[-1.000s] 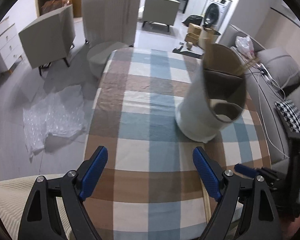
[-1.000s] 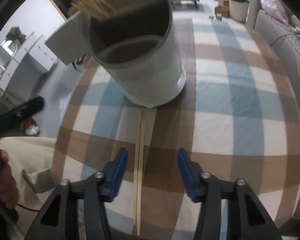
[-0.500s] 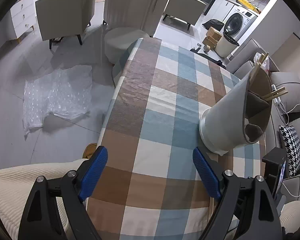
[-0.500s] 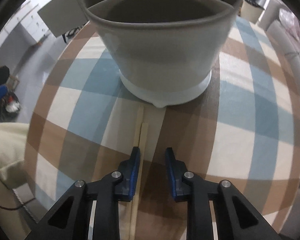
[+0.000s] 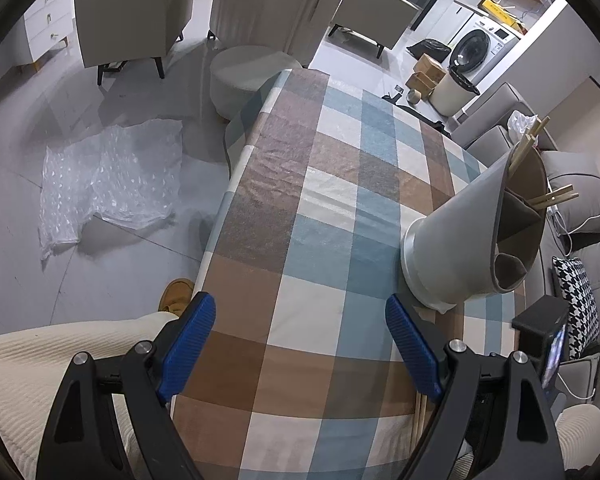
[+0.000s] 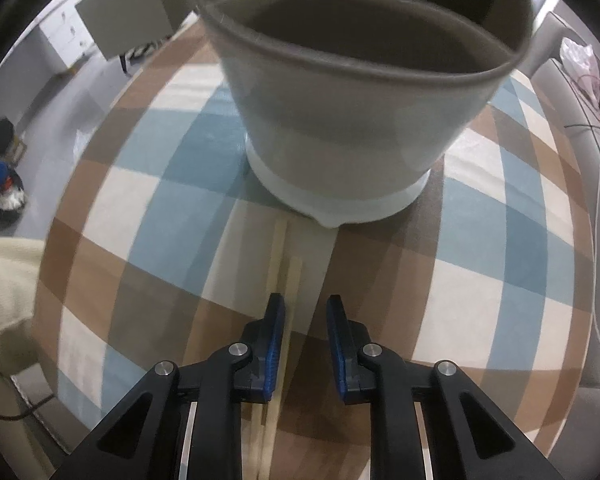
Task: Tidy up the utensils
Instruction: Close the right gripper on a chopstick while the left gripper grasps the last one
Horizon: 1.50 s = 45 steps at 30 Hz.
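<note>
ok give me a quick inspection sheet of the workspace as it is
surface: table under a checked cloth
job's things: grey holder with chopsticks in it; loose chopsticks flat on the cloth before it
clutter: nothing seen on the table
grippers: left gripper open, empty; right gripper closing, jaws not yet pressing the loose chopsticks
cables: white cable on the sofa
surroundings: bubble wrap on the floor, armchairs, washing machine
</note>
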Each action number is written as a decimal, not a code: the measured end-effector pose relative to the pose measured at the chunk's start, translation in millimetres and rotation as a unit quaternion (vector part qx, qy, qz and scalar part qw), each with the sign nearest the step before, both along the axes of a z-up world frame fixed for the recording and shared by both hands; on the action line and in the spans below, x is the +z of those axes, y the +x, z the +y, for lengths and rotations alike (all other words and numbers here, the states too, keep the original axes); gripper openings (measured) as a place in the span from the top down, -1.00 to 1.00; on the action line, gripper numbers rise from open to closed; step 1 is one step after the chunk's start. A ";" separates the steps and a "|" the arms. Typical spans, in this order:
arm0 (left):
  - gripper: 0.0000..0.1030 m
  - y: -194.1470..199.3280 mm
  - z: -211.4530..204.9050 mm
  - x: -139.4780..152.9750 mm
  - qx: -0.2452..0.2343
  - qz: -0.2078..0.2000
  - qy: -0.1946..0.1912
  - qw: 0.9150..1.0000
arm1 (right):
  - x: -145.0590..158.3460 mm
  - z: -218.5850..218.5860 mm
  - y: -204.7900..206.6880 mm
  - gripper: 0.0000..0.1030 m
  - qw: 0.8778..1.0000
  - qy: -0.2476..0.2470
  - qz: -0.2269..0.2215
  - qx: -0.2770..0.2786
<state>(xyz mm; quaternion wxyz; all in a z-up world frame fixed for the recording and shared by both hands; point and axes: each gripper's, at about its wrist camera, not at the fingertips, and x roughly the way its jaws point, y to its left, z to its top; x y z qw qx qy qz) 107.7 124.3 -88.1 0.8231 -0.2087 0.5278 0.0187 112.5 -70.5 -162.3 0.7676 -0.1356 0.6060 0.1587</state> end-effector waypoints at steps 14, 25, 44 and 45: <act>-0.62 6.5 -3.8 -5.7 0.002 0.023 0.004 1.000 | 3.8 18.3 12.7 0.89 1.000 0.015 -0.022 0.006; -0.62 9.5 -58.8 -11.4 -0.069 0.045 0.022 0.996 | 42.1 -74.8 10.0 0.90 0.971 0.187 -0.035 -0.143; -0.40 31.1 -143.5 -62.6 -0.115 0.121 0.073 0.983 | 57.0 -223.5 -17.0 0.90 0.885 0.343 -0.012 -0.315; -0.38 31.3 -145.3 -64.2 -0.111 0.120 0.078 0.983 | 56.7 -227.5 -18.6 0.90 0.883 0.346 -0.011 -0.318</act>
